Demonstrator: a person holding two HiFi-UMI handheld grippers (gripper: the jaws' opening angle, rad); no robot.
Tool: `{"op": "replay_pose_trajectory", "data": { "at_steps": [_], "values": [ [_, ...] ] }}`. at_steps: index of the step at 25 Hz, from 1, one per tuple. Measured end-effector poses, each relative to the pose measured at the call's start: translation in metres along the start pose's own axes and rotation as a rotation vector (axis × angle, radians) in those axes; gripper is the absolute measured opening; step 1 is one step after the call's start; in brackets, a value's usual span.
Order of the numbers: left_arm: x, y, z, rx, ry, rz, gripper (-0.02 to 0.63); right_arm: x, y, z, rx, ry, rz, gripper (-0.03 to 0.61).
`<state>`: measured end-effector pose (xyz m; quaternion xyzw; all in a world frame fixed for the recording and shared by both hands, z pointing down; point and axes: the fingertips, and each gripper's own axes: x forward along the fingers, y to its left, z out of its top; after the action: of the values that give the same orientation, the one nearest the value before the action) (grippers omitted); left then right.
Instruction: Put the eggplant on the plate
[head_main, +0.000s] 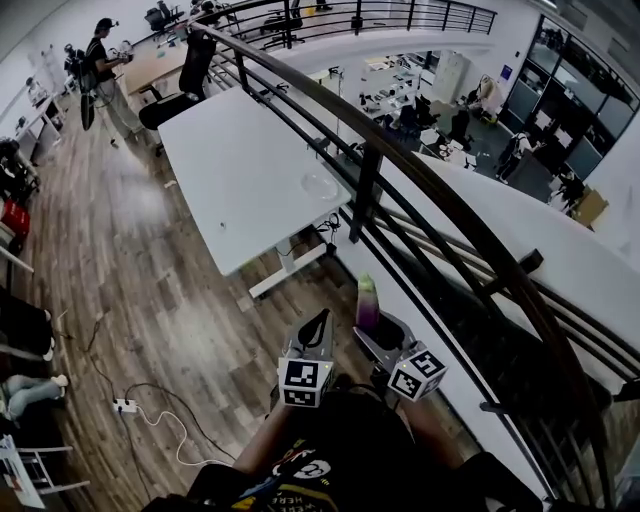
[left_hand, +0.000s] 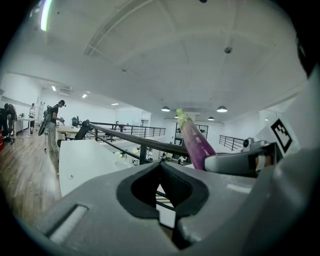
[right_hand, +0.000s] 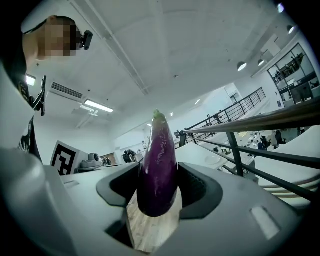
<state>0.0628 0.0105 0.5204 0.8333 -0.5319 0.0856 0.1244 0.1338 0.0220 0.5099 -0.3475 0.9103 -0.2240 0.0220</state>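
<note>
Your right gripper (right_hand: 159, 176) is pinching the eggplant (right_hand: 159, 160): in the right gripper view both dark pads press against its purple sides, the rounded bottom hangs just below them, and the green stem end points up. In the head view the eggplant stands nearly upright out of that gripper, in front of your body and close to the dark railing (head_main: 400, 165) that runs diagonally across the scene. Your left gripper (head_main: 317, 328) is just beside the right one, on its left, and its claw is pressed together with nothing in it; the left gripper view shows the two tips meeting and the eggplant off to its right. The plate (head_main: 320, 186), a clear one, sits near the railing-side edge of the white table (head_main: 235, 165), well apart from the eggplant and farther ahead of you. Wooden floor (head_main: 130, 280) lies between you and the table. Another person (head_main: 105, 75) stands far off at the upper left.
</note>
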Motion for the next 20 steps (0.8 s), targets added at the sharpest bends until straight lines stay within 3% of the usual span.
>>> {"op": "replay_pose_trajectory", "data": {
  "at_steps": [9, 15, 20],
  "values": [
    [0.073, 0.056, 0.003, -0.024, 0.047, -0.003, 0.006, 0.074, -0.059, 0.003, 0.05, 0.043, -0.009, 0.236],
    [0.144, 0.13, 0.021, 0.019, 0.053, 0.004, 0.005, 0.16, -0.108, 0.022, 0.024, 0.063, -0.039, 0.236],
    [0.207, 0.185, 0.036, 0.005, 0.057, -0.056, 0.005, 0.23, -0.146, 0.047, -0.022, 0.075, -0.092, 0.236]
  ]
}}
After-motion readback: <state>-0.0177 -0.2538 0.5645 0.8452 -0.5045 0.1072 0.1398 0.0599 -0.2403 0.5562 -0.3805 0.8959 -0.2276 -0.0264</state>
